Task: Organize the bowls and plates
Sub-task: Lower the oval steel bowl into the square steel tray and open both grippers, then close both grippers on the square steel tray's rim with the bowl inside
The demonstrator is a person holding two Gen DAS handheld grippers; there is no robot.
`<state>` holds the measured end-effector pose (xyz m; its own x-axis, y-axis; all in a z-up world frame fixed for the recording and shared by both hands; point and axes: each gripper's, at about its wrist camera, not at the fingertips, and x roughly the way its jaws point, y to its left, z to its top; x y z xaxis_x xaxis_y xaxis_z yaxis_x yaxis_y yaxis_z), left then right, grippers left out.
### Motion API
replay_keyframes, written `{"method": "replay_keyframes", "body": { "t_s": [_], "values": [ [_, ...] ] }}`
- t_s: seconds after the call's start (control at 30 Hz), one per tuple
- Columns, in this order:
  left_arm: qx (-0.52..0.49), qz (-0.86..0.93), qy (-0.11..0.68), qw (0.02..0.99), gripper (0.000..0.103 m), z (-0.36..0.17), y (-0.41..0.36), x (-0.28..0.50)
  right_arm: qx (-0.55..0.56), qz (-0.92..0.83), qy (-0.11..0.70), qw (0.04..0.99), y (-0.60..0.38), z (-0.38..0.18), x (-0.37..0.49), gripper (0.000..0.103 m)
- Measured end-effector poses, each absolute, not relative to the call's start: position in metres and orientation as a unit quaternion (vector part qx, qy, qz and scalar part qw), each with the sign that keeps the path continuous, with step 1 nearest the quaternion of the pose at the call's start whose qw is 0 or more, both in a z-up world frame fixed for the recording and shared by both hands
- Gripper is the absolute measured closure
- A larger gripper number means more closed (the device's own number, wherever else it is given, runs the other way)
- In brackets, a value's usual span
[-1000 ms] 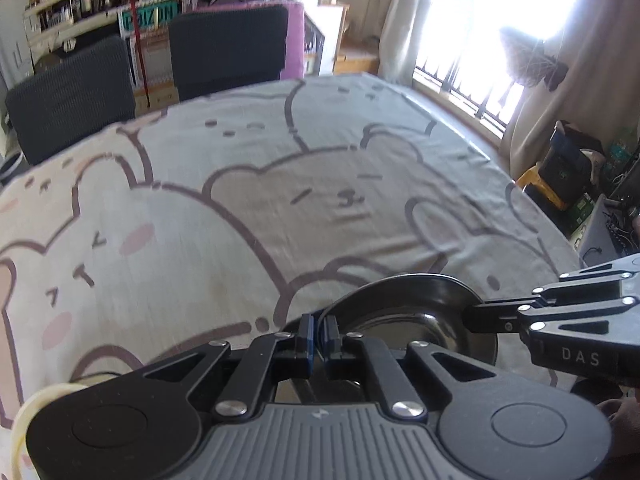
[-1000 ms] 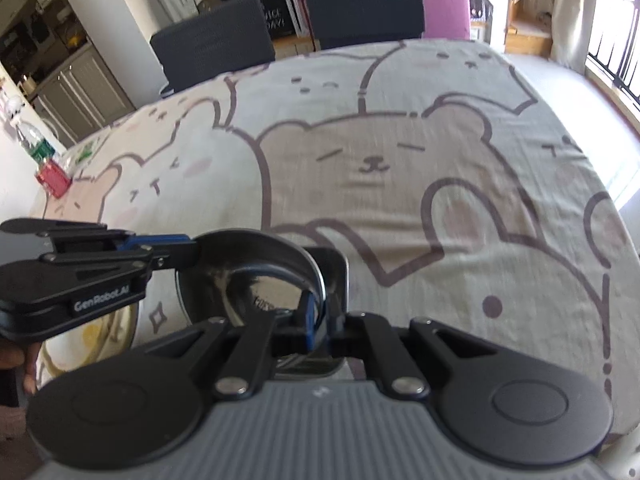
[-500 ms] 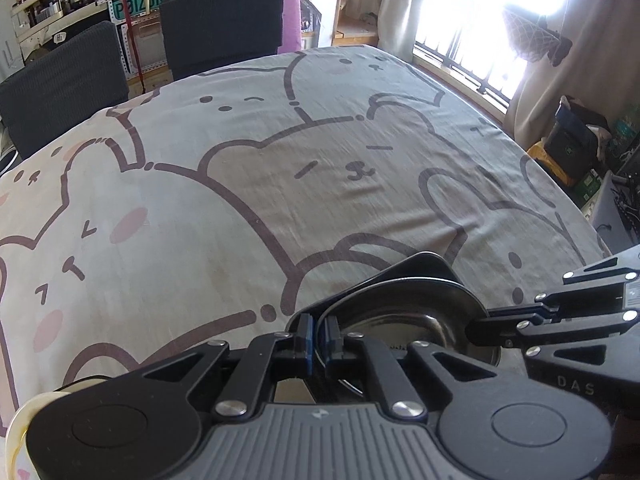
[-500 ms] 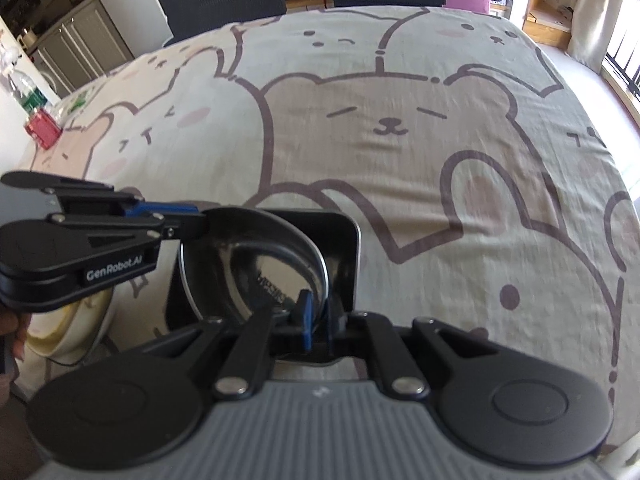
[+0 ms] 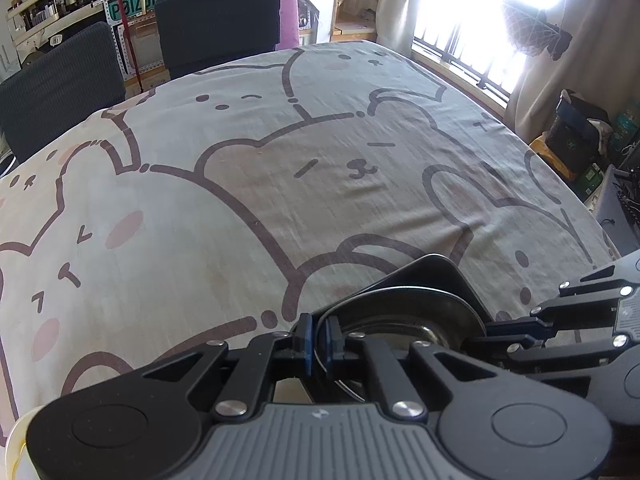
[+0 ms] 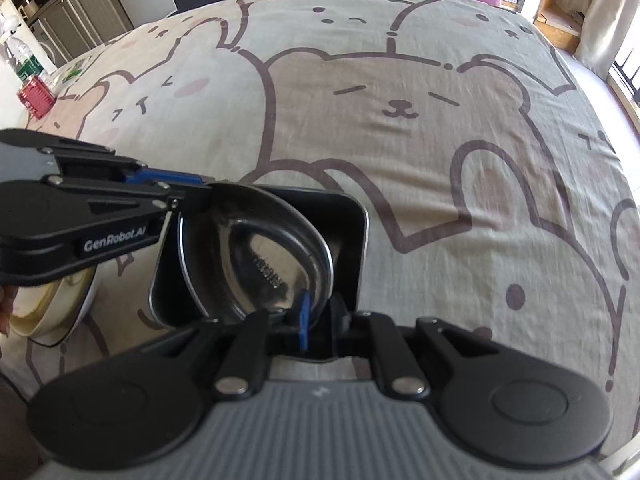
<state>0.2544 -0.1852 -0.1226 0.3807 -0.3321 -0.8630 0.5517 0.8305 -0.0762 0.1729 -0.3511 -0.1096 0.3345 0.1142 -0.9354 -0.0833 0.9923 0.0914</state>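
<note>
A round steel bowl [image 6: 260, 256] is held tilted over a dark square plate [image 6: 344, 236] near the table's front edge. My left gripper [image 5: 317, 338] is shut on the bowl's left rim; it enters the right wrist view from the left [image 6: 188, 196]. My right gripper [image 6: 322, 320] is shut on the bowl's near rim above the square plate, and it shows at the right of the left wrist view [image 5: 480, 340]. The bowl [image 5: 404, 312] and the plate [image 5: 432, 272] show there too. A cream bowl [image 6: 56, 308] sits to the left, partly hidden by the left gripper.
The table carries a bear-print cloth [image 5: 280, 168]. Two dark chairs [image 5: 216, 20] stand at the far side. A red box and a bottle [image 6: 34, 88] sit at the far left edge. A window and clutter [image 5: 576, 136] are to the right.
Both grippers have lifted and tilted the steel bowl over the square plate. Both cameras rose, so more of the plate and the tablecloth shows.
</note>
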Motion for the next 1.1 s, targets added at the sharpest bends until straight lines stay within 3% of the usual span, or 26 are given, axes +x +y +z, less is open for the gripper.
{"method": "replay_keyframes", "body": {
  "t_s": [0.23,0.5,0.7,0.83,1.0,1.1],
  "values": [
    [0.114,-0.270,0.491,0.820,0.093,-0.122,-0.185,0.256,0.009,0.064,0.579,0.813,-0.351,-0.113,0.175,0.086],
    [0.094,-0.276,0.481,0.827,0.061,-0.110,-0.179,0.253,0.023,0.074,0.571,0.817,-0.357,-0.102,0.174,0.075],
    [0.052,-0.280,0.478,0.831,0.033,-0.098,-0.164,0.244,0.039,0.079,0.538,0.838,-0.366,-0.081,0.169,0.056],
    [0.025,-0.278,0.479,0.832,0.026,-0.094,-0.149,0.239,0.055,0.063,0.520,0.850,-0.381,-0.071,0.168,0.042],
    [0.003,-0.280,0.488,0.827,0.009,-0.096,-0.132,0.233,0.043,0.037,0.523,0.851,-0.395,-0.078,0.171,0.040],
    [0.002,-0.285,0.492,0.822,0.008,-0.096,-0.127,0.230,0.039,0.042,0.534,0.844,-0.401,-0.086,0.172,0.048]
  ]
}}
